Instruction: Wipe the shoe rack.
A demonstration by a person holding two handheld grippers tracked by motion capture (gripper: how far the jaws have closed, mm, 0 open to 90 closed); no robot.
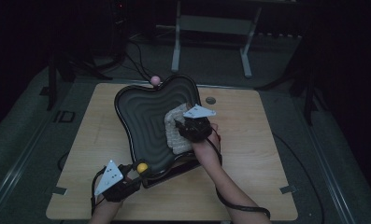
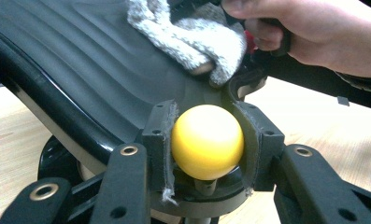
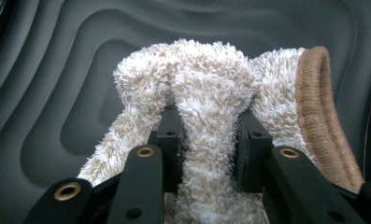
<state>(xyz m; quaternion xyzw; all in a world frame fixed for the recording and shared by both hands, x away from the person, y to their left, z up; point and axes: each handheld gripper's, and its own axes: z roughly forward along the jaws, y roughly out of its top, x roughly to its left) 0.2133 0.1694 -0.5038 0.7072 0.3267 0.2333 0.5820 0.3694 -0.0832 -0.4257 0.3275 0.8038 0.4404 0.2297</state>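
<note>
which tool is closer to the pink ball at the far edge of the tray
Right. The right tool grips the cloth mid-tray, nearer the pink ball. The left tool clamps the yellow ball at the tray's near edge.

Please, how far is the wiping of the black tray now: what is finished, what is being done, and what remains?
Done: the left gripper is clamped on the yellow knob, holding the black tray tilted. In hand: the right gripper pinches the fluffy cloth, which lies on the tray's ridged surface near its right side. Left: probably the rest of the tray; I cannot tell which ridges are already wiped.
</note>
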